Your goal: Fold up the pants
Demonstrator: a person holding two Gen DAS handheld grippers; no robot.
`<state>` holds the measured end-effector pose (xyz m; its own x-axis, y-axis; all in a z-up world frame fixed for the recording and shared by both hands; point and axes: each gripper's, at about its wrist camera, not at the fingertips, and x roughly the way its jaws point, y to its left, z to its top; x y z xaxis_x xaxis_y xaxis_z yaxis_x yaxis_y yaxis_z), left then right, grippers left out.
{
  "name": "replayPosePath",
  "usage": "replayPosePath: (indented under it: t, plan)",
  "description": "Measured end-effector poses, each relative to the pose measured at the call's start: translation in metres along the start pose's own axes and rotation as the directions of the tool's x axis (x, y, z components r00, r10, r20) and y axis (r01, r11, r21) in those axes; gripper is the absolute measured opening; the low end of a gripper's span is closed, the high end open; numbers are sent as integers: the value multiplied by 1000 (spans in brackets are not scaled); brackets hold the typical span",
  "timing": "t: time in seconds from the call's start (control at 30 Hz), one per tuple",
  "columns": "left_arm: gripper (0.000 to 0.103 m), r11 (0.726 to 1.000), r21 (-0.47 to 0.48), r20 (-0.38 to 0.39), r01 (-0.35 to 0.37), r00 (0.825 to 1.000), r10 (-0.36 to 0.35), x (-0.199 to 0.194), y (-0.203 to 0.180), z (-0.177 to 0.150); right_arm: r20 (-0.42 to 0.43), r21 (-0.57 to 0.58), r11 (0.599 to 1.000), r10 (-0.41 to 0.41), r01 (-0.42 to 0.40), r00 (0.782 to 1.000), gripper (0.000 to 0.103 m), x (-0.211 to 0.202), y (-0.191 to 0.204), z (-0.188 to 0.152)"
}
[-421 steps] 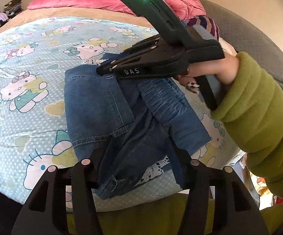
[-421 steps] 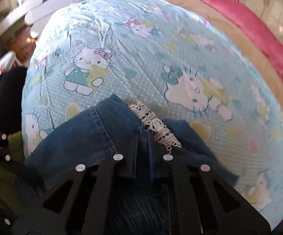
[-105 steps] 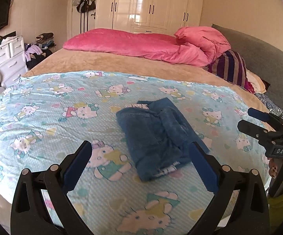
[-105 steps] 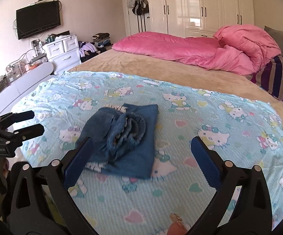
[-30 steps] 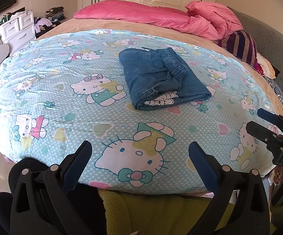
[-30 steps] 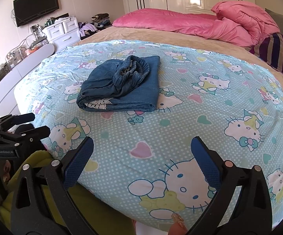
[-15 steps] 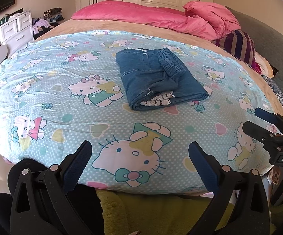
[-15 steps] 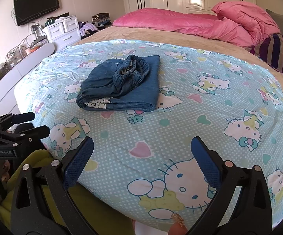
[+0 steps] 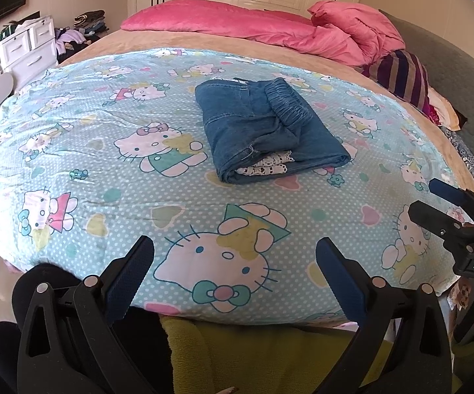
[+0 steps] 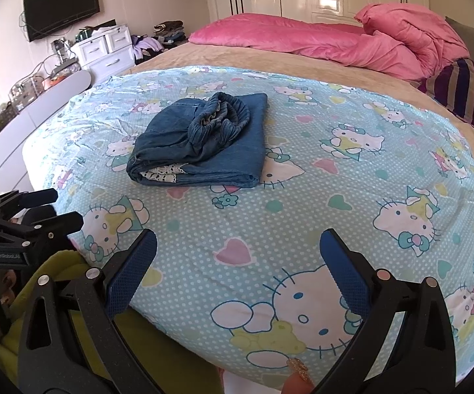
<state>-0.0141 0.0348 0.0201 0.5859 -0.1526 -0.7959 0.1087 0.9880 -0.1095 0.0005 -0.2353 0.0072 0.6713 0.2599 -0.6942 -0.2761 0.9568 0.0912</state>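
Observation:
The blue denim pants (image 9: pixel 263 128) lie folded in a compact bundle on the light-blue cartoon-cat sheet (image 9: pixel 105 151), with a white lace hem showing at the near end. They also show in the right wrist view (image 10: pixel 204 144). My left gripper (image 9: pixel 235 256) is open and empty, held back at the near edge of the bed. My right gripper (image 10: pixel 238 252) is open and empty, also at the near edge. Each gripper shows in the other's view, the right one (image 9: pixel 446 210) and the left one (image 10: pixel 36 210), both apart from the pants.
A pink duvet (image 9: pixel 269 29) and a striped pillow (image 9: pixel 404 75) lie at the far end of the bed. A grey headboard (image 9: pixel 450 75) runs along the right. White drawers (image 10: pixel 105 52) and a wall TV (image 10: pixel 61 6) stand at the left.
Over the last second both grippers stay open and almost still at the bed's edge. Earlier they held the pants, let go, and drew back from the folded bundle.

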Motion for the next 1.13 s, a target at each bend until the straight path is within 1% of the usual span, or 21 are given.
replayPosePath:
  t: [0.27, 0.43, 0.6, 0.63, 0.73, 0.8, 0.83, 0.87, 0.97, 1.03, 1.07, 1.1, 1.13]
  plan:
    - [99, 1000, 7, -3, -12, 1000, 12, 0, -1, 0, -9, -10, 1000, -9, 9, 1000, 94, 2, 3, 2]
    - [99, 1000, 5, -9, 2, 1000, -2, 2, 0, 1, -15, -13, 1000, -10, 10, 1000, 94, 4, 4, 3]
    - [99, 999, -19, -21, 35, 999, -35, 6, 5, 3, -19, -7, 1000, -16, 16, 1000, 94, 6, 0, 5]
    - [99, 999, -30, -19, 41, 999, -41, 7, 7, 4, -19, -5, 1000, -18, 18, 1000, 94, 7, -2, 5]
    - [99, 994, -56, 8, 91, 996, -91, 4, 13, 5, -21, 11, 1000, -29, 29, 999, 94, 12, -9, 7]
    - [99, 993, -56, 17, 102, 995, -101, 4, 16, 8, -24, 28, 999, -41, 41, 999, 94, 18, -18, 7]
    - [99, 995, -62, 7, 76, 997, -76, 9, 21, 12, -24, 39, 998, -48, 49, 999, 94, 20, -24, 8]
    - [99, 995, -71, -1, 69, 998, -69, 13, 25, 15, -24, 49, 997, -52, 54, 998, 94, 23, -29, 9]
    - [99, 990, -141, -44, 26, 998, -32, 33, 57, 32, -36, 102, 990, -99, 102, 994, 94, 31, -62, 11]
    - [99, 982, -179, -74, -56, 996, 43, 49, 90, 50, -43, 166, 973, -154, 159, 987, 94, 37, -104, 13]
    - [99, 972, -206, -81, -113, 992, 99, 58, 113, 61, -48, 181, 966, -181, 186, 982, 94, 39, -118, 14]
    - [98, 964, -218, -88, -150, 987, 134, 65, 129, 69, -70, 219, 944, -239, 248, 969, 94, 43, -148, 15]
    - [98, 948, -237, -103, -213, 976, 194, 75, 154, 81, -92, 259, 922, -272, 287, 958, 94, 45, -172, 16]
